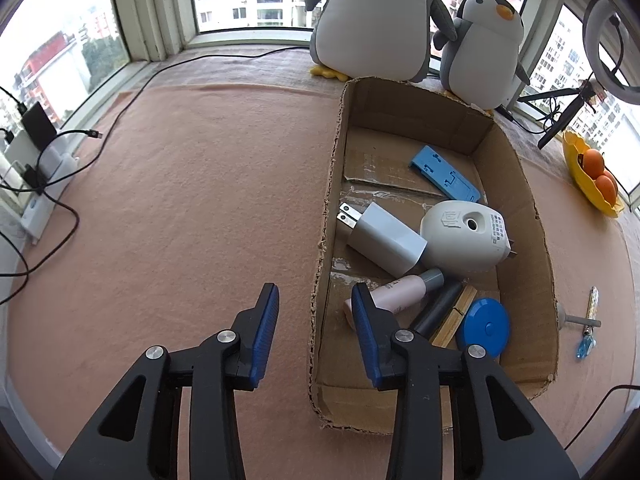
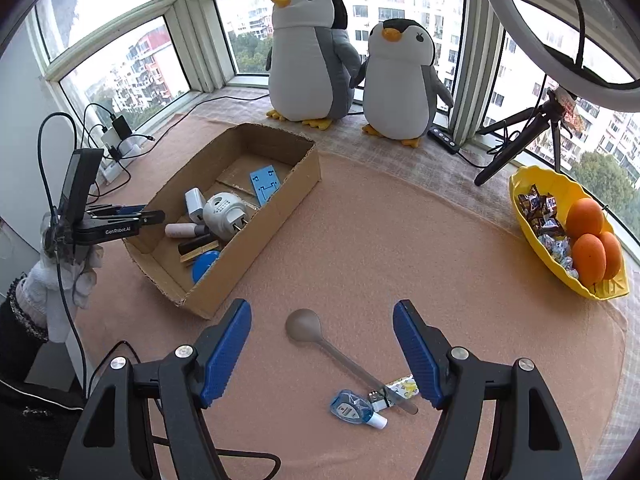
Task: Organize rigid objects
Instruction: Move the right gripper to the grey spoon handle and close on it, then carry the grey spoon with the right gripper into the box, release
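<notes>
An open cardboard box (image 1: 328, 216) (image 2: 280, 208) lies on the pink mat. It holds a white charger (image 1: 384, 238), a grey plug adapter (image 1: 464, 236), a blue phone stand (image 1: 444, 174), a pink tube (image 1: 400, 290), a dark stick, a wooden clip and a blue round disc (image 1: 484, 326). My left gripper (image 1: 316, 312) is open and empty, straddling the box's near left wall. My right gripper (image 2: 322, 332) is open and empty above a grey spoon (image 2: 316, 336). A blue correction tape (image 2: 354, 408) and a small yellow-patterned item (image 2: 402, 386) lie by the spoon's handle.
Two plush penguins (image 2: 316, 52) (image 2: 400, 80) stand by the window. A yellow bowl (image 2: 532, 240) with oranges and sweets is at the right. A ring light on a tripod (image 2: 520, 140) stands behind it. Chargers and cables (image 1: 40, 168) lie at the left edge.
</notes>
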Tool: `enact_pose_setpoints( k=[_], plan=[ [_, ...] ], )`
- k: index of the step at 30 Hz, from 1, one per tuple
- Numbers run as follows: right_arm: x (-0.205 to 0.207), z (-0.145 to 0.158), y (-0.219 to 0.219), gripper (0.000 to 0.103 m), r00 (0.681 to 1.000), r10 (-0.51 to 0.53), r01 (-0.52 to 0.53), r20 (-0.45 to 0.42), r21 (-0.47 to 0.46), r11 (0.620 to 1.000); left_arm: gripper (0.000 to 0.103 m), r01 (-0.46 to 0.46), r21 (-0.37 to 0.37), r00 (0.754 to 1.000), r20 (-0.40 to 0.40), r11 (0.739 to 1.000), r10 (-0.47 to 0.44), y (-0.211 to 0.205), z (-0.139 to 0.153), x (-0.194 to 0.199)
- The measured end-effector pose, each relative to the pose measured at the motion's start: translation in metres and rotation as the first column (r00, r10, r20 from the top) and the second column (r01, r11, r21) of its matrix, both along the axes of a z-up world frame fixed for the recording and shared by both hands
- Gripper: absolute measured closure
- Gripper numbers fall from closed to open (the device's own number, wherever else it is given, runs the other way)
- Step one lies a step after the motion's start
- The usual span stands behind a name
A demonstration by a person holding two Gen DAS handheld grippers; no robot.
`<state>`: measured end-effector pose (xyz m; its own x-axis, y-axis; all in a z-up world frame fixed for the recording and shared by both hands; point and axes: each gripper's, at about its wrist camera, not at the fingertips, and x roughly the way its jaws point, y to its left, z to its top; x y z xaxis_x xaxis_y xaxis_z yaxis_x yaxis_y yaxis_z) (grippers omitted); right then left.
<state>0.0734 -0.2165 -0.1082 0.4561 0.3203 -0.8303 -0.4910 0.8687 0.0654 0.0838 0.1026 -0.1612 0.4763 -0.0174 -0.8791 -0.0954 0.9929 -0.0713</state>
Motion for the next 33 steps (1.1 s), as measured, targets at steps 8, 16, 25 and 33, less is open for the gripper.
enact_pose_setpoints(
  k=[8,16,25,33],
  plan=[
    [0.002,-0.047,0.008,0.033,0.992,0.081,-0.09,-0.093,-0.104,0.99,0.067,-0.025,0.008,1.0,-0.001,1.0,0.025,0.002,0.008,-0.01],
    [0.01,-0.092,0.017,0.051,0.972,0.148,-0.187,-0.183,-0.221,0.957,0.067,-0.073,0.01,0.997,0.009,0.997,0.073,0.01,0.018,-0.027],
    [0.018,-0.117,0.02,0.069,0.957,0.166,-0.229,-0.236,-0.273,0.934,0.065,-0.126,-0.003,0.992,0.01,0.992,0.126,0.015,0.024,-0.045],
    [0.027,-0.115,0.012,0.09,0.954,0.144,-0.202,-0.263,-0.209,0.957,0.065,-0.153,-0.002,0.988,0.018,0.988,0.153,0.017,0.027,-0.052]
  ],
)
